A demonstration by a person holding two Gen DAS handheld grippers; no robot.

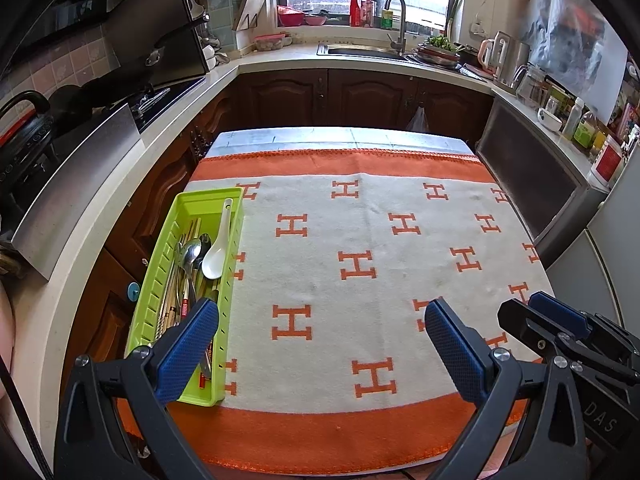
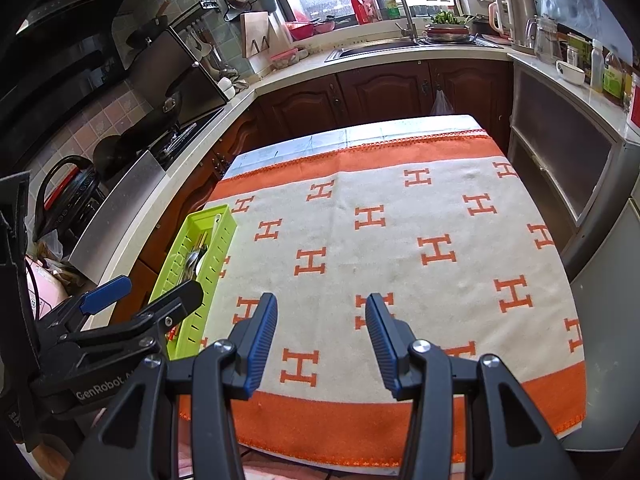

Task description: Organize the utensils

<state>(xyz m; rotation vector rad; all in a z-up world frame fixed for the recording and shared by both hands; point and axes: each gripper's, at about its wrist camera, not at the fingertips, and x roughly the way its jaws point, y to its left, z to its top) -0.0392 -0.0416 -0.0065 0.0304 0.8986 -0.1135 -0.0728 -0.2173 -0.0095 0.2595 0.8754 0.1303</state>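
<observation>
**Utensils lie gathered in the green tray; both claws hang empty over the table**

The table [image 1: 248, 138] is covered by a cream cloth [image 1: 360, 240] with orange H marks and orange borders. At its left edge stands a long lime-green tray [image 1: 160, 280], running from near to far. All the utensils in sight lie inside it: a white ceramic spoon [image 1: 216, 258] against the tray's right wall with its bowl toward the near side, metal spoons [image 1: 191, 252] just left of it, and what look like chopsticks [image 1: 195, 228] and other slim handles beneath. How the pieces are sorted under the pile cannot be told.

The left claw [image 1: 320, 320] hangs above the near left part of the table, its blue-padded fingers spread wide with only cloth between them. Its left finger [image 1: 188, 344] covers the near end of the tray in this view; whether it touches the tray cannot be told.

The right claw [image 2: 322, 316] hangs over the near middle of the cloth, its fingers about half apart and gripping nothing. From its camera the left claw shows at the left side, in front of the tray [image 2: 208, 240].

Beyond the table, on the far side, a kitchen counter carries a sink [image 1: 360, 50] under a window.
</observation>
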